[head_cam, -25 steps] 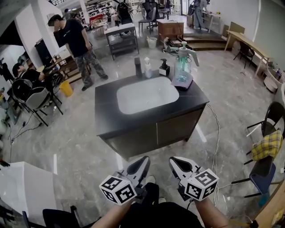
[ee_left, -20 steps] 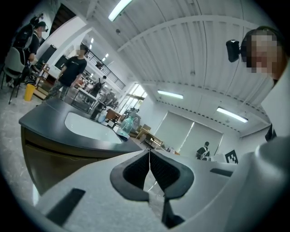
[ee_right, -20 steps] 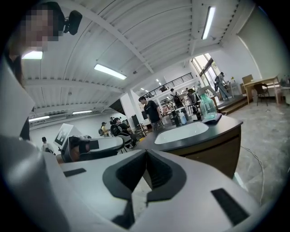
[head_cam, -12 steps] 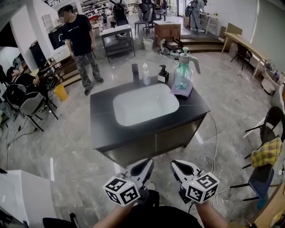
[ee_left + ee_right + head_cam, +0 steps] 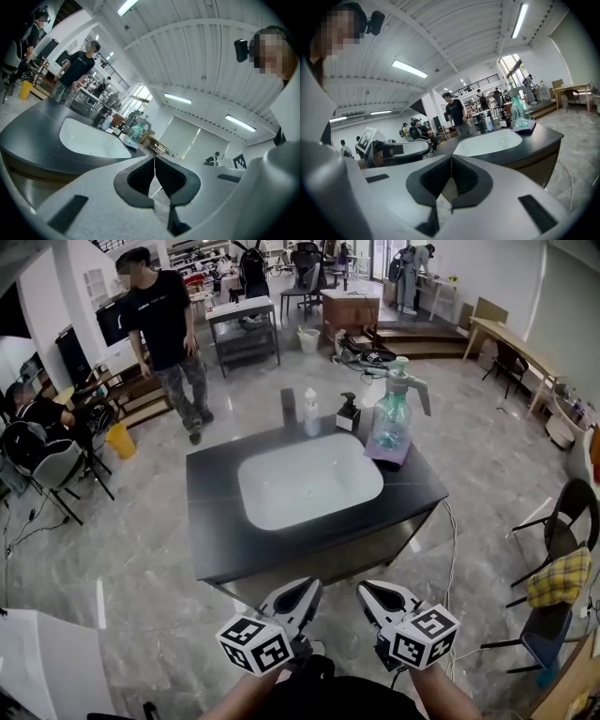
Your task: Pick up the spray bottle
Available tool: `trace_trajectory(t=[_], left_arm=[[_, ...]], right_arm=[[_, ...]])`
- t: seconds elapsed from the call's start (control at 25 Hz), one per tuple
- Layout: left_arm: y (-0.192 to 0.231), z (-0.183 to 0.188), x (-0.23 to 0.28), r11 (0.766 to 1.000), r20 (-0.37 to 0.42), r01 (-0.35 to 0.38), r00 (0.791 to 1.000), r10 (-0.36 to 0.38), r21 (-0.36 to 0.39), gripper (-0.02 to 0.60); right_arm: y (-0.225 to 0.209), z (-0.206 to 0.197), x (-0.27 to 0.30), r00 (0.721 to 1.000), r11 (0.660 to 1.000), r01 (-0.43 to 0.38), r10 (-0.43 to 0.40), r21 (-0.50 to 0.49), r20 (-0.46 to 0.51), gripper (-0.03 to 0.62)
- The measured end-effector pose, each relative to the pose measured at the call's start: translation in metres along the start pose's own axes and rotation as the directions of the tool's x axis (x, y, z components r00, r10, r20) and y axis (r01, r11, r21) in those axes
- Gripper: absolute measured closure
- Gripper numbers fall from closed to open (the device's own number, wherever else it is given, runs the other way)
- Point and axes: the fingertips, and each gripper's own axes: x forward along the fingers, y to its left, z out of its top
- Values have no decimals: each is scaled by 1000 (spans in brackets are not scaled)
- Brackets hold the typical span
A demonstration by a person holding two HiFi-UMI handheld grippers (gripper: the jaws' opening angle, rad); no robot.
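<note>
nearest to me, at the bottom of the head view, i see both tongs held side by side over the marble floor [image 5: 141, 559], short of the cabinet. the left gripper [image 5: 305, 592] has its jaws pressed together with nothing between the pads. the right gripper [image 5: 370, 593] is the same, closed and empty. each gripper view shows the dark pads meeting in a thin line.

just beyond their tips stands a dark vanity cabinet [image 5: 281, 549] with a black countertop [image 5: 214, 512] and a white oval basin [image 5: 309, 486] sunk in its middle.

at the counter's far right corner stands the spray bottle [image 5: 393, 416], clear green with a white pump head and trigger. it is upright on a folded purple cloth [image 5: 391, 452], well apart from both grippers. along the far edge, left of it, stand a dark pump dispenser [image 5: 348, 412], a white bottle [image 5: 310, 413] and a tall dark container [image 5: 289, 406].

farther off, a person in a black t-shirt [image 5: 161, 320] stands on the floor at left, near a yellow bin [image 5: 120, 440]. a yellow plaid cloth [image 5: 561, 563] hangs at the right edge of the room.
</note>
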Motion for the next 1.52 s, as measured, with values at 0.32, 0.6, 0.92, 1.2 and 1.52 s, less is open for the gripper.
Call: trace_trajectory(t=[0.32, 0.6, 0.92, 1.2, 1.52], left_arm=[[44, 22, 18, 1000, -13, -1, 1000, 1, -21, 575], [71, 34, 42, 999, -33, 18, 999, -19, -28, 574], [93, 51, 61, 999, -57, 42, 997, -43, -6, 575], [97, 52, 83, 997, -87, 77, 993, -77, 5, 574], [99, 58, 107, 996, -83, 84, 993, -81, 29, 575]], right_arm=[[-11, 16, 47, 1000, 1000, -2, 2, -13, -15, 588], [-30, 26, 79, 1000, 1000, 13, -14, -7, -17, 588], [-44, 43, 111, 1000, 1000, 10, -10, -10, 9, 588], [-57, 53, 119, 999, 999, 33, -32, -11, 25, 586], [-87, 69, 129, 998, 999, 46, -45, -5, 53, 586]])
